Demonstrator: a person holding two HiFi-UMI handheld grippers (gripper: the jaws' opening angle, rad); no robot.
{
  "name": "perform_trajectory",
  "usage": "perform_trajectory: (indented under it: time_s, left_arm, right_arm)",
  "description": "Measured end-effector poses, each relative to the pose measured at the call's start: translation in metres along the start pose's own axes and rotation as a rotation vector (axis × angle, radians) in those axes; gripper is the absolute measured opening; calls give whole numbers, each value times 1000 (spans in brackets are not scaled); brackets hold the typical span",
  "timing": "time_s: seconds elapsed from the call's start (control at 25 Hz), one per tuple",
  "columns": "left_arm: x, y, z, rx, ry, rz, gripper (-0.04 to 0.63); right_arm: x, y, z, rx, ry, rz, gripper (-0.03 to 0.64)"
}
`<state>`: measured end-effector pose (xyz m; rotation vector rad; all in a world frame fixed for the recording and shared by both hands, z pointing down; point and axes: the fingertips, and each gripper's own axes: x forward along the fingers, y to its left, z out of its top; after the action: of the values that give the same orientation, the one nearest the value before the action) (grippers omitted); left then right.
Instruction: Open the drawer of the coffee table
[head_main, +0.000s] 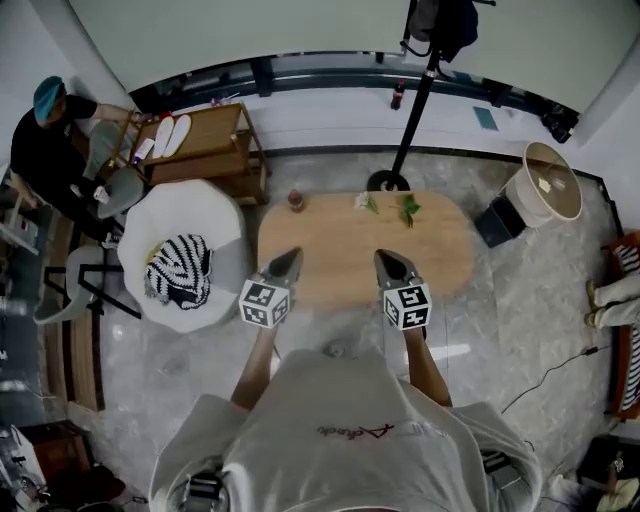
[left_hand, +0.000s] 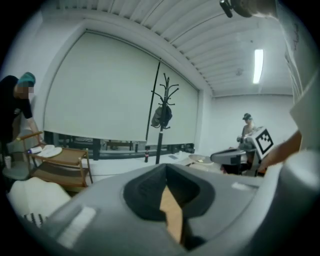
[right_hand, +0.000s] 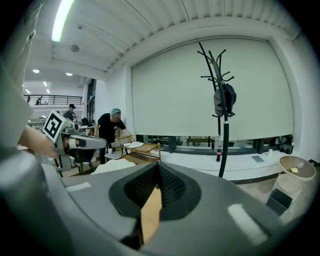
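Note:
The coffee table (head_main: 440, 262) is an oval of light wood straight ahead of me. No drawer shows from above. My left gripper (head_main: 287, 264) hangs shut over the table's near left edge, and my right gripper (head_main: 392, 263) hangs shut over the near edge to its right. Neither holds anything. In the left gripper view the jaws (left_hand: 167, 172) meet, with a sliver of the wooden top (left_hand: 173, 215) showing between them. The right gripper view shows the same: closed jaws (right_hand: 157, 171) and a strip of wood (right_hand: 150, 215) below.
On the table's far side stand a small jar (head_main: 296, 200) and green sprigs (head_main: 408, 208). A coat stand (head_main: 418, 95) rises behind it. A white seat with a striped cloth (head_main: 180, 268) is at the left, a wooden cart (head_main: 205, 148) and a person (head_main: 48, 140) beyond. A white bin (head_main: 545, 185) and a dark box (head_main: 496, 221) are at the right.

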<state>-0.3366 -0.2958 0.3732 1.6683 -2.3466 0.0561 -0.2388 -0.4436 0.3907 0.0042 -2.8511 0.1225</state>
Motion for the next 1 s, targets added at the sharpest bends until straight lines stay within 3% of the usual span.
perform_trajectory:
  time_s: [0.16,0.4,0.76,1.0]
  left_arm:
    - [-22,-16,6,11,-25,87,0]
    - [-36,-68,-3,-4,-31,141,0]
    - [-40,-160,-28,-18,8,136,0]
    - [-42,-182,-35,-12,27,136,0]
  right_arm:
    - [-11,-2,4,-23,-26,66,5]
    - [-59,-4,-12,-31,-30,128,5]
    - [-139,-29,-52,8,-2,136,5]
    - [-157,-36,-60,23,-11,134,5]
